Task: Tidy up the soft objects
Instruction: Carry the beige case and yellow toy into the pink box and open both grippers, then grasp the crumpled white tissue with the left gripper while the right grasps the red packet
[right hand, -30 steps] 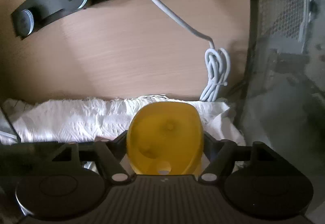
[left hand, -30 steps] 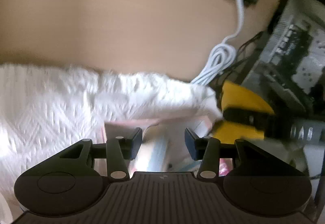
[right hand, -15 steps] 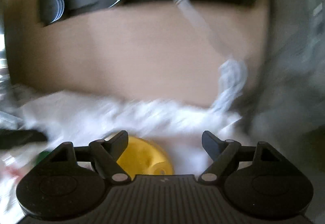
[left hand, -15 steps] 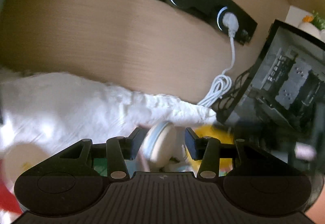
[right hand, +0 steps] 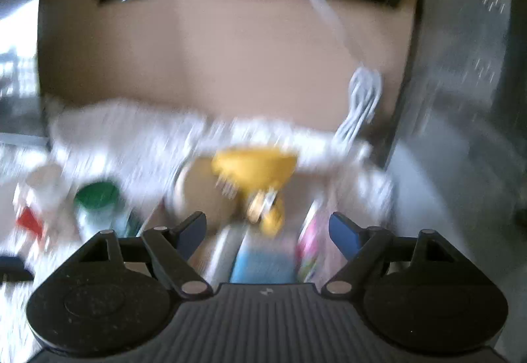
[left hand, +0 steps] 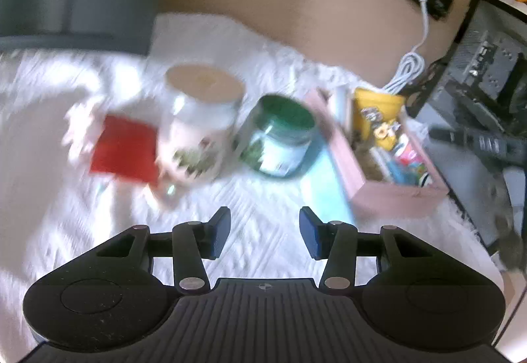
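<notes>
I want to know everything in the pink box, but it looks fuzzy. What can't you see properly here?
- Pink box, left wrist view: small packets beside the yellow bag are blurred, labels unreadable.
- Same box, right wrist view: motion blur and the right gripper fingers hide its front.
- Green-lidded jar and pale-lidded jar: labels smeared.
- Red thing: too blurred to identify.

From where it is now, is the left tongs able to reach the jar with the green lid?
Probably yes. The left tongs stand open and empty above the white cloth, and the green-lidded glass jar lies just ahead with only bare cloth between.
</notes>
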The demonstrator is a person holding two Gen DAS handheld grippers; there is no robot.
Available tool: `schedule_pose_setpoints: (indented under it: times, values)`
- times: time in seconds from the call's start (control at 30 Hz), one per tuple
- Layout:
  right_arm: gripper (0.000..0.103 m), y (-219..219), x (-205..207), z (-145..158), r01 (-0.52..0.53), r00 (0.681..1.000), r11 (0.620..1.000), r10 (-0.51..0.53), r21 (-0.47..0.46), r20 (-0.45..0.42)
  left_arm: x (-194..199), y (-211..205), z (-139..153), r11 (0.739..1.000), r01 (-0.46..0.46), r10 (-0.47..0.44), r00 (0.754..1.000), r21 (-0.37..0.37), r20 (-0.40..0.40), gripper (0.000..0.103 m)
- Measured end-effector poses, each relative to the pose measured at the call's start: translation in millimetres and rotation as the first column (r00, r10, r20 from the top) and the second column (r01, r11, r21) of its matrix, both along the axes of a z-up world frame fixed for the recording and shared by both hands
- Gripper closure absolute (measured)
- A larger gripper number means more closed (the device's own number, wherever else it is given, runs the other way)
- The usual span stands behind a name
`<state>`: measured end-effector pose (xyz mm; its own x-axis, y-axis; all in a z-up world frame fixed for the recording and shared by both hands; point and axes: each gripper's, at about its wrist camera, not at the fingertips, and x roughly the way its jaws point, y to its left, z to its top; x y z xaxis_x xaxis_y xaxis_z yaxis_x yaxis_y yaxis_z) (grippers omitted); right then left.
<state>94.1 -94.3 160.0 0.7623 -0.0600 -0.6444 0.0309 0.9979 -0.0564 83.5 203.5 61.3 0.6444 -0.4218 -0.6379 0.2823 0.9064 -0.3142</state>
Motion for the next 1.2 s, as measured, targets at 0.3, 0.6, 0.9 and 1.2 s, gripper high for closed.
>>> schedule_pose_setpoints:
  times: [0.3, 0.6, 0.9, 1.2]
  values:
    - [0.021, 50.6, -31.2, -39.6, -0.071, 0.986, 0.996, 0.079, 0.062, -0.146, -14.8, 48.0, 1.6, 0.969, -0.243, 0.24, 0.968, 0.04, 0.078, 0.053]
    - [0.021, 74.8, -40.2, -87.0, -0.097, 0.944, 0.993, 0.111, 0.059, -0.311, 56.7, 127.6, 0.0, 0.916, -0.381, 0.383, 0.924, -0.128, -0.009, 0.053]
    - [0.011, 70.6, -49.3, -92.8, -0.074, 0.952, 0.994, 0.094, 0.079, -0.293, 127.9, 114.0, -33.0, 0.941, -0.335, 0.338, 0.935, 0.039, -0.107, 0.053]
    - [0.0, 69.7, -45.5, -95.8, -0.077, 0.942, 0.993, 0.103, 0.093, -0.32, 125.6, 101.4, -36.7, 0.941, -0.322, 0.33, 0.941, 0.103, -0.072, 0.052]
